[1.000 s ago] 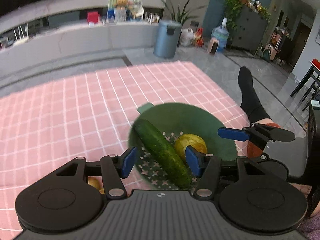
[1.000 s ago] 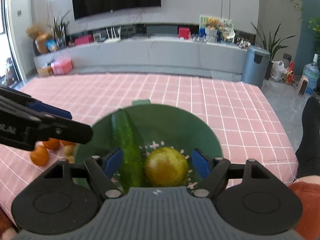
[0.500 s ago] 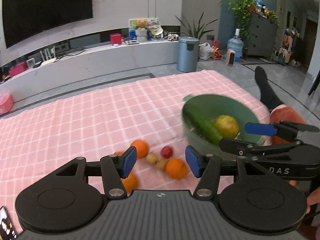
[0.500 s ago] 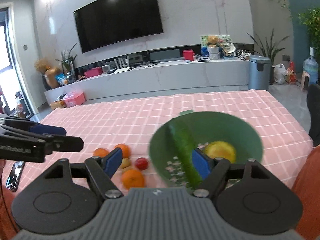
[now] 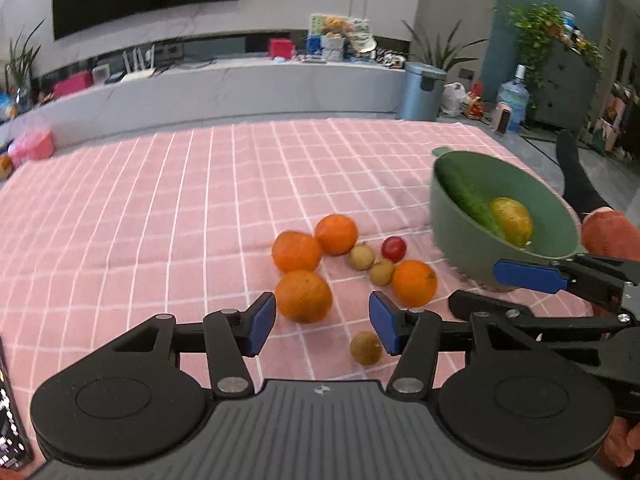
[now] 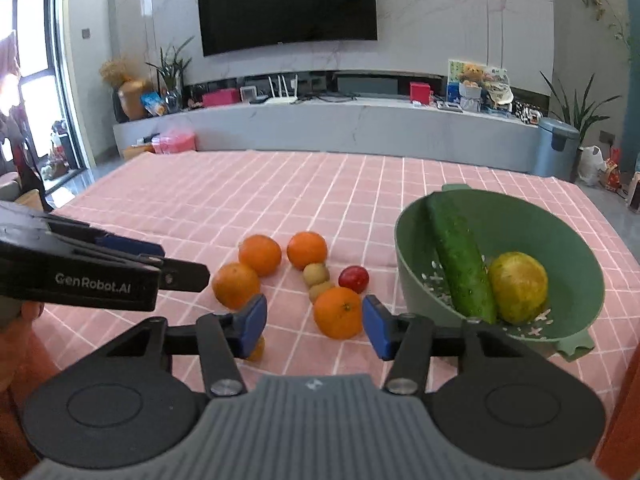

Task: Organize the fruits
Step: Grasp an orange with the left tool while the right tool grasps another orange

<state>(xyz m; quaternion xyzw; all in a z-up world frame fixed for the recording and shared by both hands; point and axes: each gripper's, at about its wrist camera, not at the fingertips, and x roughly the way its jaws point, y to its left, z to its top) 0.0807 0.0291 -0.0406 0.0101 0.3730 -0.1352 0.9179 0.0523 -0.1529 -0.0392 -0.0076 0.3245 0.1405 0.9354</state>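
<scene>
Left tool (image 5: 322,326): jaws spread, nothing between the pads, hovering above the pink checked cloth (image 5: 160,208) with the nearest orange (image 5: 303,296) framed just beyond its fingertips and a small brown fruit (image 5: 365,347) lying close beside its right pad. Right tool (image 6: 314,325): jaws likewise spread and empty, held low over the cloth, with another orange (image 6: 338,312) sitting between and just ahead of its pads; no contact with it can be confirmed. Whether the cloth covers a bench or lies on the floor cannot be determined from either view. Outward from the tools, the loose fruit forms one cluster on the cloth: four oranges in total, the far pair being (image 5: 296,251) and (image 5: 336,234), two small brown fruits touching one another (image 6: 319,281), and one small red fruit (image 6: 353,279) just beside them. To the right of the cluster stands the green colander bowl (image 6: 560,240), resting on the cloth and holding a cucumber (image 6: 460,270) leaning against its wall and a yellow-green round fruit (image 6: 518,286) touching the cucumber. Assessment: the work is at an early stage. Two items are in the bowl; eight pieces appear still outside it. Neither tool has yet taken hold of anything, and the nearest oranges are the likeliest next pickups.
</scene>
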